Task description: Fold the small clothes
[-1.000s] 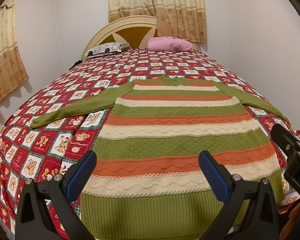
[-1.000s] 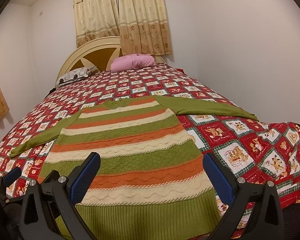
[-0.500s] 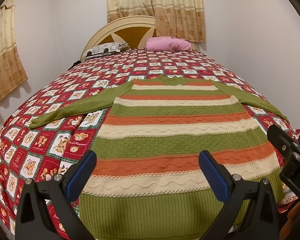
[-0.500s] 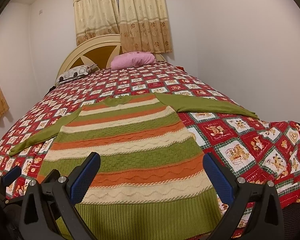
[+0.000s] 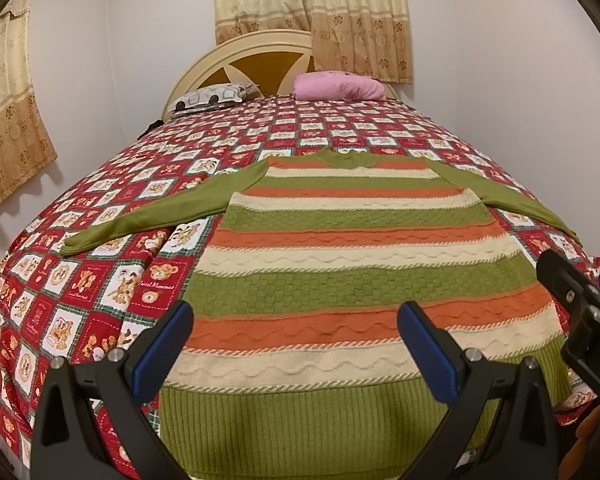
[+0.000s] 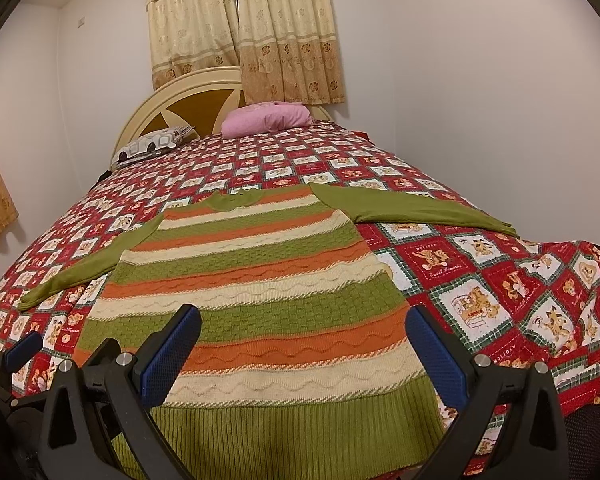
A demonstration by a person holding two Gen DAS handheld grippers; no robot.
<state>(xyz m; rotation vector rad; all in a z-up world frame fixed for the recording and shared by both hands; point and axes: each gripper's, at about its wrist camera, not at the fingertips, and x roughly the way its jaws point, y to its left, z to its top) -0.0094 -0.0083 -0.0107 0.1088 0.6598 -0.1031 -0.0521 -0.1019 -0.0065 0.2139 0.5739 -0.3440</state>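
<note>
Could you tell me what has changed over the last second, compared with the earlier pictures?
Very little. The right hand-held gripper tilted slightly, so the bed sits lower in its view; the left hand-held gripper barely shifted. Nothing was grasped or released: both stay open above the hem of the striped sweater, which lies flat, sleeves spread, on the bedspread.

**Knit, print cloth and matt plastic**

The sweater is chunky knitted wool-like cloth: ribbed hem, raised wavy and basket-weave bands, smooth plain sleeves. The bedspread is smooth printed cloth. The left gripper and right gripper are matt black plastic with stippled blue pads and shiny metal screws.
</note>
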